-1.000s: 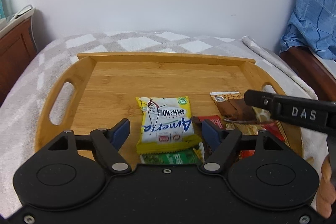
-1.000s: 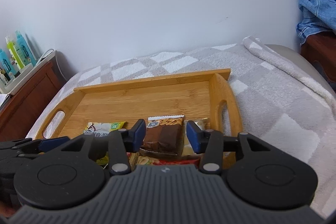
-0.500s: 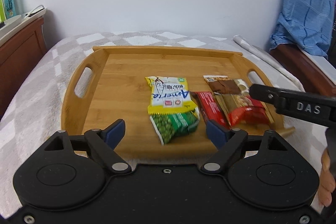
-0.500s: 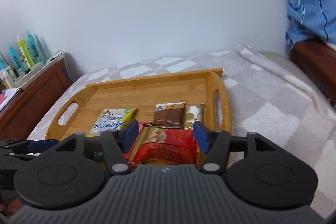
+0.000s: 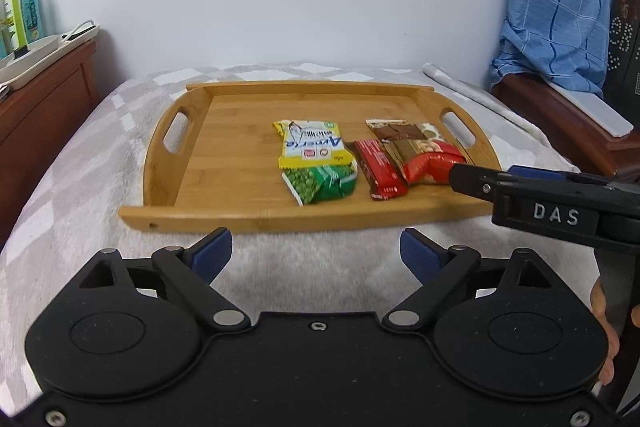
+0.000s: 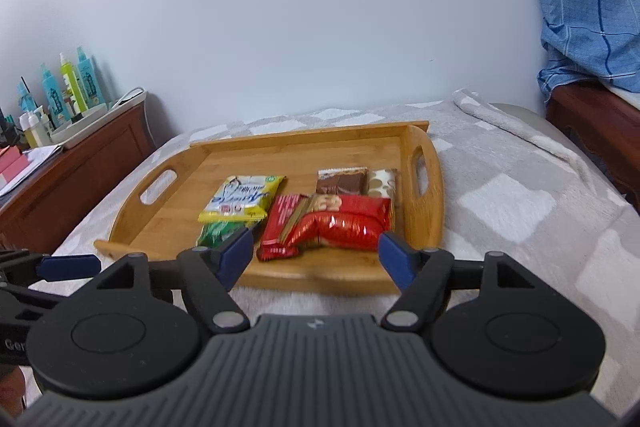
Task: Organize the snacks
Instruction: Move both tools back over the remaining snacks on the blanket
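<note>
Both hand-held grippers drawn back from the snack tray

Over the last second the left hand-held gripper (image 5: 316,251) and right hand-held gripper (image 6: 316,255) have pulled away from the wooden tray (image 5: 224,207) on the bed (image 5: 80,179) — jaws spread wide, holding nothing — which suggests the sorting is done or paused. The snacks (image 5: 316,155) lie grouped in the tray's right half. The left view shows the green packet (image 5: 320,183) whole; the right view half hides it, but shows bottles (image 6: 68,87) on the cabinet more fully.
</note>
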